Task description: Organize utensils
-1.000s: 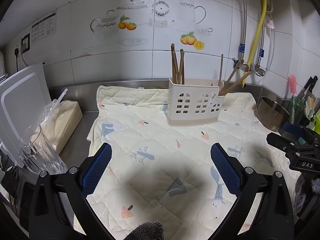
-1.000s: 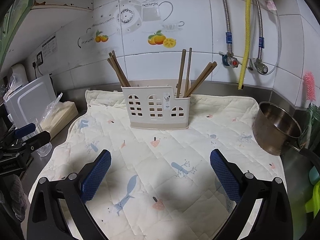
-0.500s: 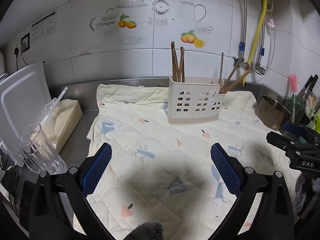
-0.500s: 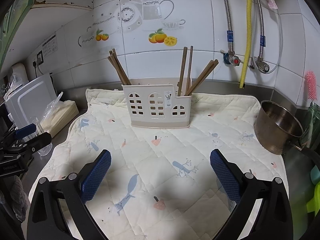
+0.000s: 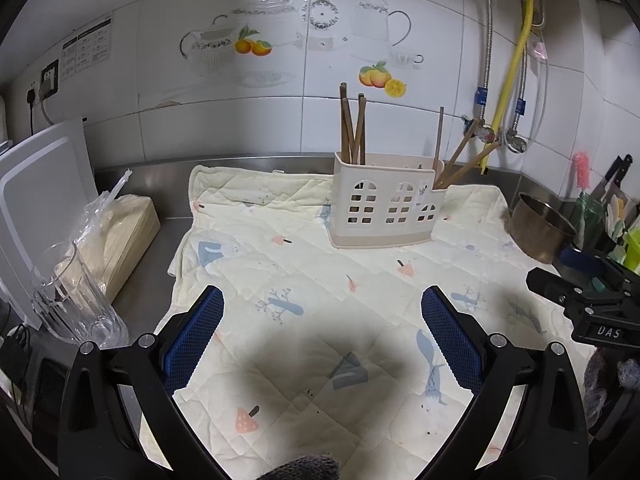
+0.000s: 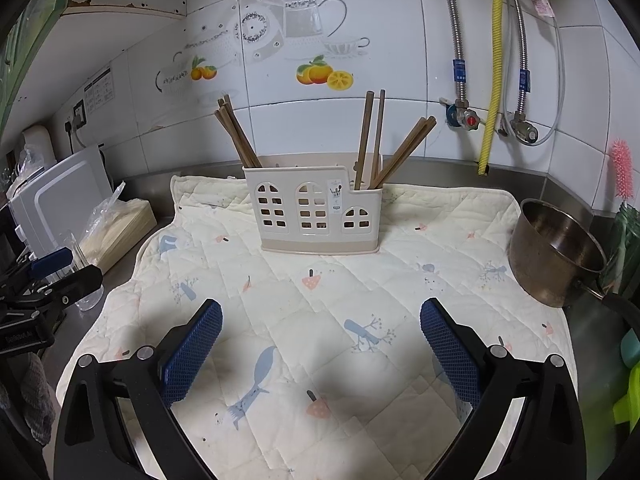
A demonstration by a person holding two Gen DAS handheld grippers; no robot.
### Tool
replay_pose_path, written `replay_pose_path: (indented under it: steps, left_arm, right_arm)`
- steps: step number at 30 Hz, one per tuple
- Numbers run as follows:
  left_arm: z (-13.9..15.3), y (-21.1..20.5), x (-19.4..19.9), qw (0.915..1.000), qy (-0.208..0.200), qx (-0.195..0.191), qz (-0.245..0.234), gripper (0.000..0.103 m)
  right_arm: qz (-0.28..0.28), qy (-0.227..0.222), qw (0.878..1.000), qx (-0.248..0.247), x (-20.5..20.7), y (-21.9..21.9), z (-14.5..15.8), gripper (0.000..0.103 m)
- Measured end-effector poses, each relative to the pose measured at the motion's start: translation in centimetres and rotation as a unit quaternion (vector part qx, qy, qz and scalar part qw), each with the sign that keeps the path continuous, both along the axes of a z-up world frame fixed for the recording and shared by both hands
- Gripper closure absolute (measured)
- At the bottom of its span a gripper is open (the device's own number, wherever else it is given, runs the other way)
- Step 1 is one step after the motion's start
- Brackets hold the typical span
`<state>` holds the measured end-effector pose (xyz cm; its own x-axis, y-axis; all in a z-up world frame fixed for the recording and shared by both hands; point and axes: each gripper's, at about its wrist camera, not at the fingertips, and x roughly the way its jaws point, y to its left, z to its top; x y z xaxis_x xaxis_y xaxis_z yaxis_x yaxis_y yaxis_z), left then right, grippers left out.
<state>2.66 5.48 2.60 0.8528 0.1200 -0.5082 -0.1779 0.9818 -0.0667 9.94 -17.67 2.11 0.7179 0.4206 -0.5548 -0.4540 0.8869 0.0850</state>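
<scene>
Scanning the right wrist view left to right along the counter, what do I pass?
White cutting board → bagged stack of pale sheets → cream plastic utensil caddy holding brown wooden chopsticks → steel saucepan → pink bottle brush.

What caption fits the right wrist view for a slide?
Open right gripper hovers over a quilted mat, facing a caddy of chopsticks.

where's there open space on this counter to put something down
The quilted mat is bare in front of the utensil holder, between it and both open grippers, right and left. The mat is also bare between holder and steel pot. The left edge is crowded: glass, bagged stack, white board.
</scene>
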Motion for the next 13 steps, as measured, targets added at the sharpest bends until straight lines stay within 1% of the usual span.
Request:
replay_pose_path:
  steps: [13]
  left_arm:
    - [-0.44,-0.23,0.26,0.9999,0.010,0.003,-0.005,0.005]
  right_arm:
    - [0.000,0.002,1.000,-0.002,-0.24,-0.02,-0.35,0.007]
